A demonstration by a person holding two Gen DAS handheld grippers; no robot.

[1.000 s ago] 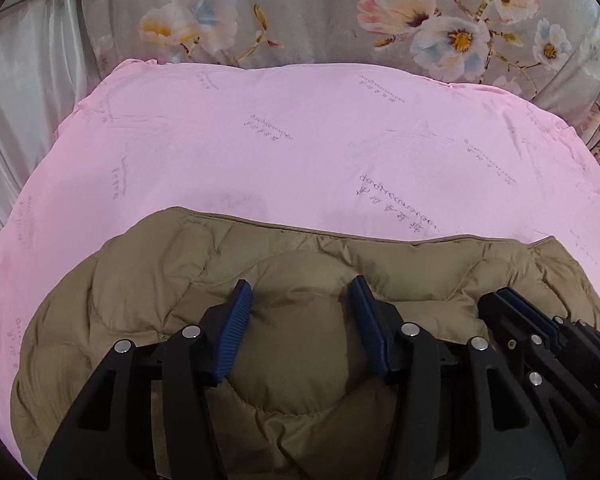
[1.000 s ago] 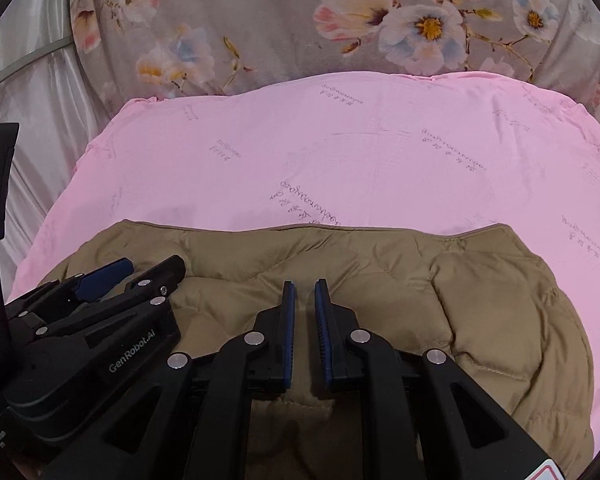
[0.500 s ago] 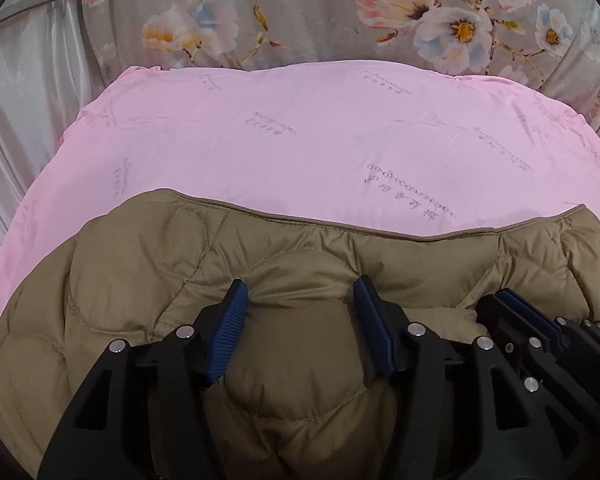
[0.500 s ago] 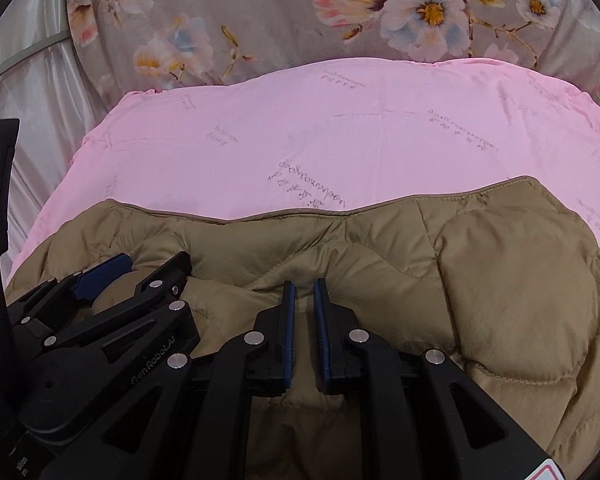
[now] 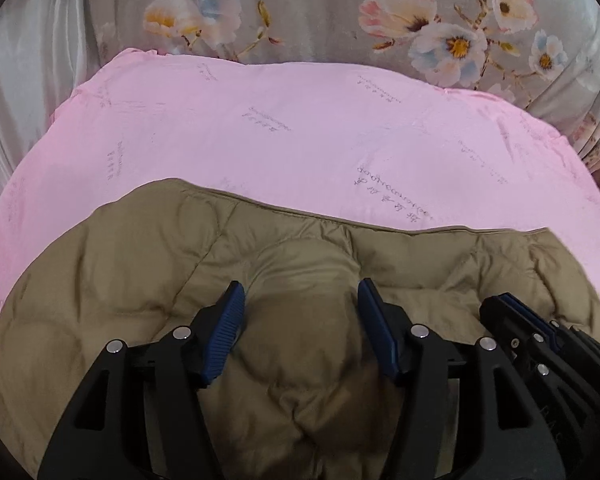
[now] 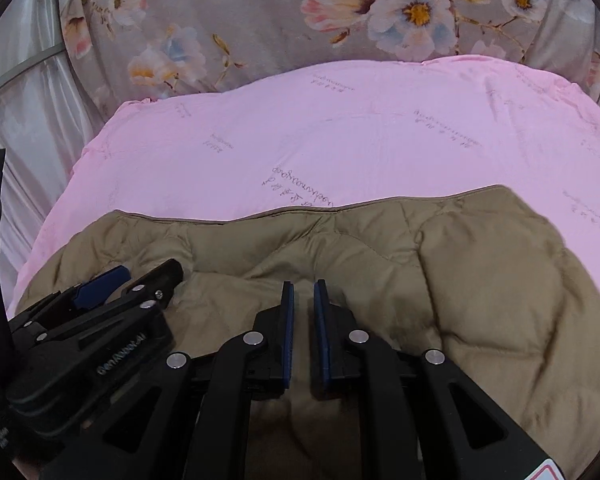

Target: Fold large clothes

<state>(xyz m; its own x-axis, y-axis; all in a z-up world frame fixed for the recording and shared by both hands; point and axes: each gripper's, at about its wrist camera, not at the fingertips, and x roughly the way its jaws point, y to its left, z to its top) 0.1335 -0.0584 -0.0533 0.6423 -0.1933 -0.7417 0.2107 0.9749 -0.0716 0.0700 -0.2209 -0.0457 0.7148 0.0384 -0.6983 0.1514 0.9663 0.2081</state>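
A khaki quilted puffer jacket lies on a pink sheet, its far hem running straight across. My left gripper has a puffy bulge of the jacket between its blue pads; its jaws are opening, and the pads still touch the bulge. In the right wrist view, my right gripper stands just to the right of the left one. It holds a thin fold of the jacket in a narrow gap, and its jaws are opening slightly. The right gripper also shows at the lower right of the left wrist view.
The pink sheet carries faint printed lettering and stretches bare beyond the jacket. Grey floral fabric hangs behind the bed's far edge. A silvery curtain hangs at the left.
The jacket's far hem has moved farther across the pink sheet, and its right side covers more of it. Both gaps between the pads have widened a little.
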